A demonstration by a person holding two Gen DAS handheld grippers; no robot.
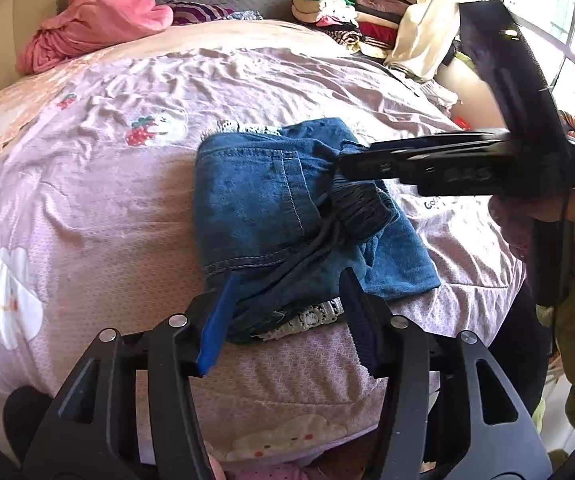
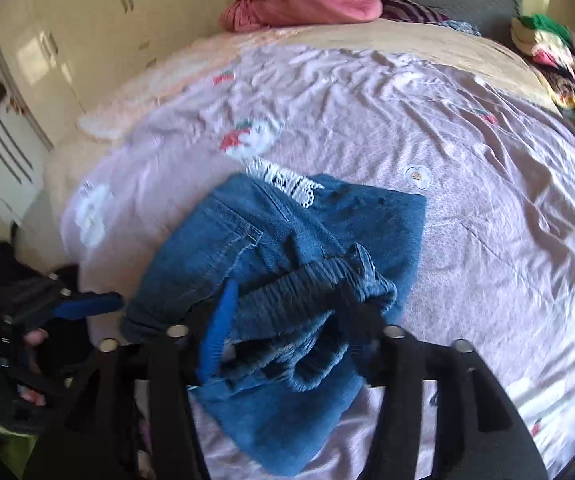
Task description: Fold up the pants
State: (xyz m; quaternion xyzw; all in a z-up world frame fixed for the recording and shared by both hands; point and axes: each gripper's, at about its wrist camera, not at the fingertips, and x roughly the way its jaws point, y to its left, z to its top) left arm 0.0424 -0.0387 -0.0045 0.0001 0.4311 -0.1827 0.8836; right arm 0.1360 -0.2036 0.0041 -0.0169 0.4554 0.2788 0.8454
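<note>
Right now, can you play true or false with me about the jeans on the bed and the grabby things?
1. The jeans are blue. True.
2. The jeans hang on a hanger. False: they lie bunched and partly folded on the pink bedsheet.
3. The right gripper has jeans cloth between its jaws. True: the dark stretchy waistband sits between them, though blur hides how tightly they press.
4. The left gripper is far from the jeans. False: it is at their near edge, jaws apart on either side of the cloth.
5. A pink pile of clothes sits at the far end of the bed. True.
6. The bedsheet is plain green. False: it is pink with strawberry and cloud pictures.
</note>
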